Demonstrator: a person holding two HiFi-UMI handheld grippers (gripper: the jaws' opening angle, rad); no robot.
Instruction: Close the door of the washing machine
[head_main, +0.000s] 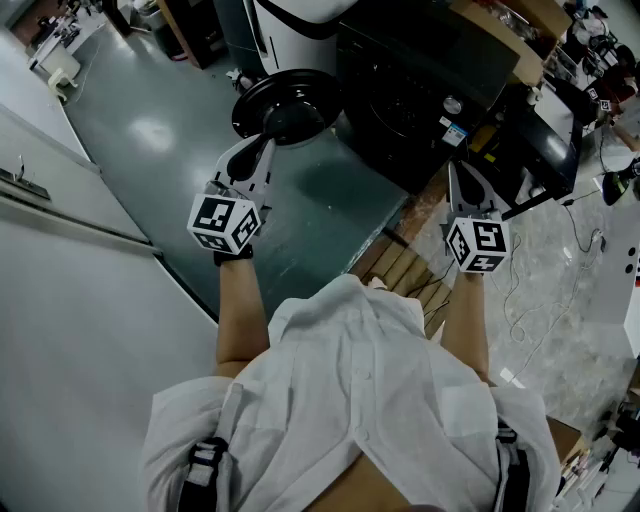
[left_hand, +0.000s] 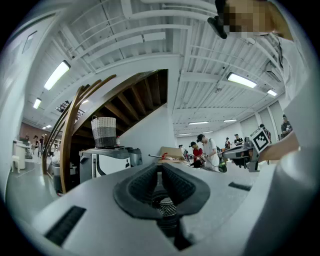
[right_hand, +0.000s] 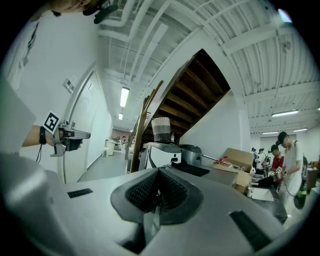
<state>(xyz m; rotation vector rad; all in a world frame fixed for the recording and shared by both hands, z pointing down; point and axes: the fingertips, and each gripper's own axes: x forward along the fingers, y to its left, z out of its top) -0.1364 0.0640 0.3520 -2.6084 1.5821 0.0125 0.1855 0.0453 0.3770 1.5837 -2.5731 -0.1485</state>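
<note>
In the head view the black washing machine (head_main: 420, 85) stands ahead with its round black door (head_main: 285, 103) swung open to the left. My left gripper (head_main: 266, 142) is shut and empty, its tips just short of the door's near edge. My right gripper (head_main: 456, 172) hangs shut and empty in front of the machine's right side, apart from it. In the left gripper view the left gripper's (left_hand: 160, 172) dark pads meet with nothing between them. The right gripper view shows the right gripper (right_hand: 159, 181) likewise closed. The door does not show clearly in either gripper view.
A white appliance (right_hand: 162, 154) with a woven basket (right_hand: 161, 129) on top stands under a wooden staircase (left_hand: 75, 130). Cardboard boxes (right_hand: 236, 159) and several people (left_hand: 207, 149) are at the right. White wall panels (head_main: 60, 240) lie left, cables (head_main: 560, 300) on the floor right.
</note>
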